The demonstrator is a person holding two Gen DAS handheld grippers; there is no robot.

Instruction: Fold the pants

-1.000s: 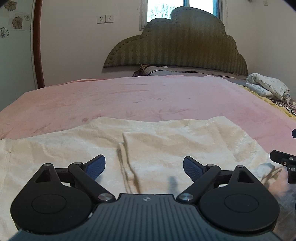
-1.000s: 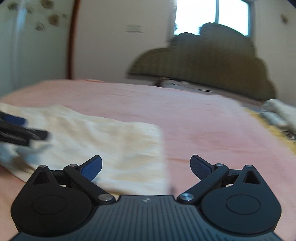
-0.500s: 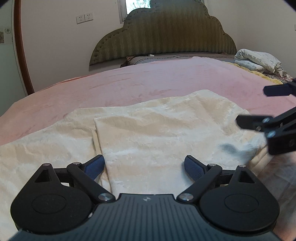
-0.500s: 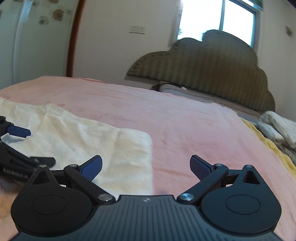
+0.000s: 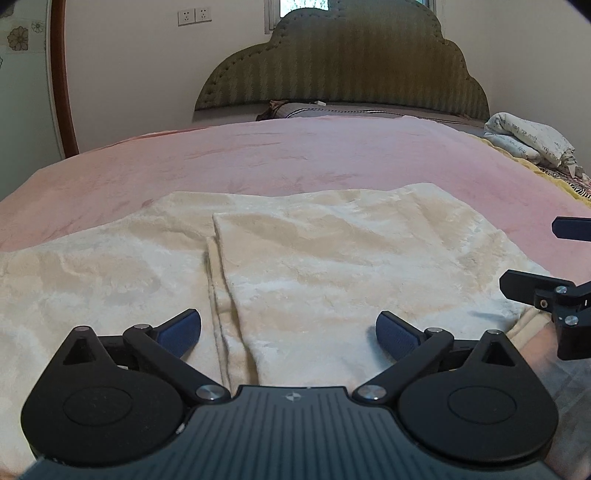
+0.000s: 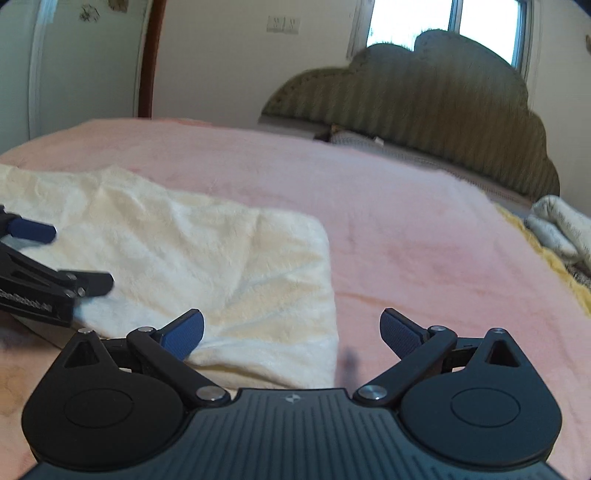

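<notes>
The cream pants (image 5: pixel 295 266) lie partly folded across the lower centre of the frame on the pink blanket (image 5: pixel 295 158). The left claw (image 5: pixel 288 328) has just been opening and clamps nothing; the right claw (image 6: pixel 291 332) also gapes, over the pants' corner. A shallow pinch could slip off the plush, or snag the blanket too. Green headboard (image 5: pixel 343 62) and window (image 6: pixel 443 22) sit upper centre.
</notes>
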